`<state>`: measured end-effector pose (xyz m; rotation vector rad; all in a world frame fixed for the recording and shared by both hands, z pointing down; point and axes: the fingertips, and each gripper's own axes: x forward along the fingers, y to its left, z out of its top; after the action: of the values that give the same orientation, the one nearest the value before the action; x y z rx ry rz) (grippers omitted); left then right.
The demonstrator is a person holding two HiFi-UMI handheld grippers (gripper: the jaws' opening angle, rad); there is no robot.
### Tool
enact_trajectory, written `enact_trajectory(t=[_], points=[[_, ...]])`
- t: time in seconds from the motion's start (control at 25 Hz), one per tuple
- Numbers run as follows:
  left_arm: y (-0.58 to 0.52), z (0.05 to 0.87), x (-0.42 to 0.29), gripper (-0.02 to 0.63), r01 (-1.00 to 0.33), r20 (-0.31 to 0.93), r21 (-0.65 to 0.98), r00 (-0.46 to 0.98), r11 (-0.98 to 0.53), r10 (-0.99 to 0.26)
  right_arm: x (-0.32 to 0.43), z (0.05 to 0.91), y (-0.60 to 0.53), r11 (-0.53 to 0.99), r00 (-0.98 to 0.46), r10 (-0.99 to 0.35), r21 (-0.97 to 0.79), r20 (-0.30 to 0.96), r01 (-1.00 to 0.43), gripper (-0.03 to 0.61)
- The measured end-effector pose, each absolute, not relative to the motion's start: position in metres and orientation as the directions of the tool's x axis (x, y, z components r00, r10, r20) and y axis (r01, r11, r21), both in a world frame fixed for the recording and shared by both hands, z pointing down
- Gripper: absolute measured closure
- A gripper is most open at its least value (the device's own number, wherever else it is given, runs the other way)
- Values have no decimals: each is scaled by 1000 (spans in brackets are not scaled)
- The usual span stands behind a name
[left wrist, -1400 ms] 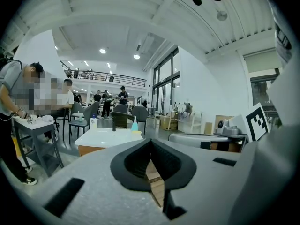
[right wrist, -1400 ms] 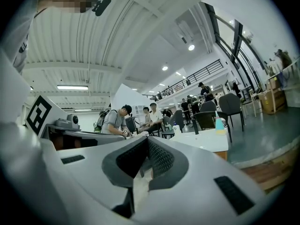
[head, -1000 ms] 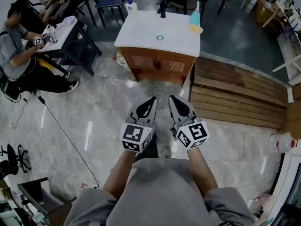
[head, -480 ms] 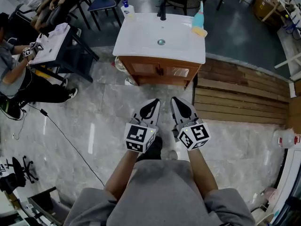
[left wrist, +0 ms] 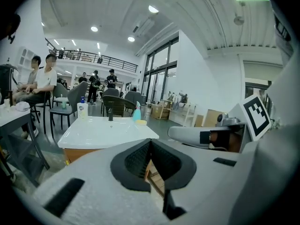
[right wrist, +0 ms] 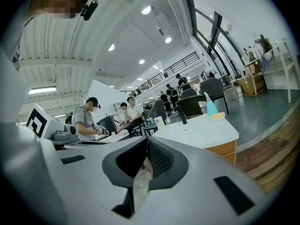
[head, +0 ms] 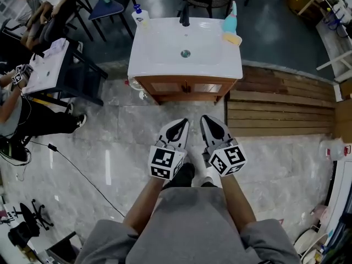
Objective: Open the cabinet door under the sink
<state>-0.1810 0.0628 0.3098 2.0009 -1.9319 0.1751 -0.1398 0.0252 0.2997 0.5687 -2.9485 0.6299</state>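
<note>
The sink unit has a white basin top [head: 185,48] over a brown wooden cabinet with two doors [head: 187,87], both closed. It stands on the marble floor ahead of me. My left gripper [head: 180,126] and right gripper [head: 212,122] are held side by side, a short stretch of floor away from the cabinet front, pointing at it. Both are shut and hold nothing. The left gripper view has the shut left gripper [left wrist: 150,142] under the basin top [left wrist: 103,130]. In the right gripper view the shut right gripper [right wrist: 146,139] sits left of the cabinet [right wrist: 225,151].
A black tap [head: 184,15], a soap bottle [head: 141,16] and a blue spray bottle [head: 230,21] stand on the basin's rim. A wooden plank platform [head: 280,106] lies to the right. Left are a dark table [head: 52,65], seated people and a floor cable [head: 82,172].
Both grippers and I have moved forward towards the sink unit, which now lies closer and more centred. The jaws of both have stayed shut.
</note>
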Motion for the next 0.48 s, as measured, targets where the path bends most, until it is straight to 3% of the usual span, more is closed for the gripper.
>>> enact_trajectory(t=[0.48], points=[[38,342,-214,606,-979,376,201,102,-27,-921,-170,328,1,802,-905,-383,-420,186,-425,569]])
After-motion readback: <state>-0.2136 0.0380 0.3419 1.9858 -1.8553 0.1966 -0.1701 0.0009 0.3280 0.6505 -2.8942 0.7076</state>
